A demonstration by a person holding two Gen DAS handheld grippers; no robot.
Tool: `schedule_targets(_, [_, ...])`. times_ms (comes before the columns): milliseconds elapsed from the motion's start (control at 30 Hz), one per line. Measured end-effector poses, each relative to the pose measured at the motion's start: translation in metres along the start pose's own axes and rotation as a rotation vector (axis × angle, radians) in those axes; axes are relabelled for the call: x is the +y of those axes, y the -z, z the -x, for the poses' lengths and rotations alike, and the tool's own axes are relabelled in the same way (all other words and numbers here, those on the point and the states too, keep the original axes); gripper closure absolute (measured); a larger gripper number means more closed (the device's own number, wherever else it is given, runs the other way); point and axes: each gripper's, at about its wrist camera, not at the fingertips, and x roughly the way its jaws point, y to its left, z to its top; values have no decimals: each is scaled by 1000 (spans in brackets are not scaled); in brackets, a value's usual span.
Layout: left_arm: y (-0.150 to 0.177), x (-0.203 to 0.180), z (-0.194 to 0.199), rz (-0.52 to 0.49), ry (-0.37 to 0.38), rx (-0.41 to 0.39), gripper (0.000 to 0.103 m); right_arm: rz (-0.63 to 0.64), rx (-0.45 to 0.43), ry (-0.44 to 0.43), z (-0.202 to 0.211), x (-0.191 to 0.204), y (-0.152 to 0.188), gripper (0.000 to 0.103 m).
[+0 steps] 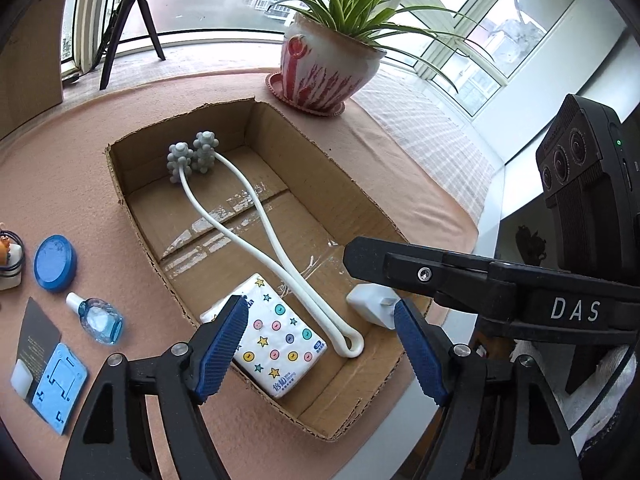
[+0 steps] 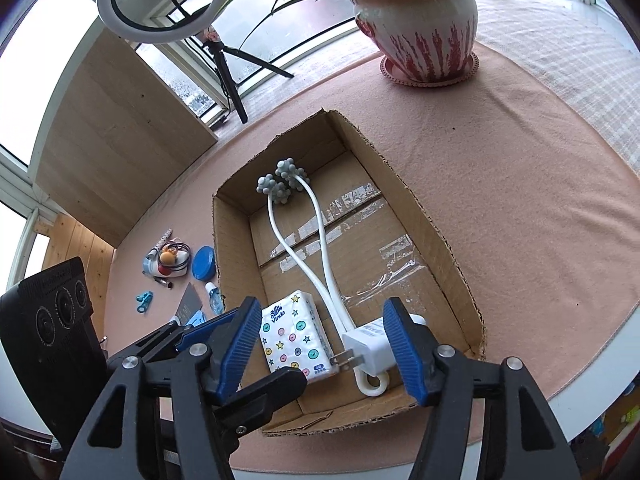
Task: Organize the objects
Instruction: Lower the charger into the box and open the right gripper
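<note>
Hovering over the near end of the cardboard box [image 1: 256, 128], both claws are spread wide and neither one pinches anything. The left claw [image 1: 320, 352] hangs above the tissue pack [image 1: 276, 344], and its fingers [image 1: 224, 344] have blue ribbed pads. The right claw [image 2: 324, 348] is just above the white charger plug [image 2: 368, 350]; the plug lies between its fingers [image 2: 404, 352], and whether the right pad touches the plug I cannot tell. The plug rests in the near right corner of the box, with its two metal prongs pointing toward the tissue pack just beside it. The white massager [image 1: 248, 224] lies along the box floor: its two long white arms cross in the middle, its loop is at the near end between the tissue pack and the plug, and its two grey knobbed balls [image 1: 192, 156] are at the far left corner. The box stands on a pink cloth that covers the tabletop [image 2: 500, 184]. To the left of the box, on the cloth, there are a blue round lid [image 1: 54, 262], a small blue bottle [image 1: 98, 318], a dark card [image 1: 36, 336] with a light blue piece [image 1: 60, 388] lying on it, and some small things farther away that are too small to name. Behind the box stands a potted plant [image 1: 328, 68] in a white and red pot on a pink saucer, near the window.
</note>
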Motion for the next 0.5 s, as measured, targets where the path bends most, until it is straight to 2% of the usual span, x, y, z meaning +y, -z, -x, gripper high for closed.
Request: schedule_targets(500, [26, 51, 49, 99, -57, -42, 25, 43, 16, -39, -11, 37, 6, 43])
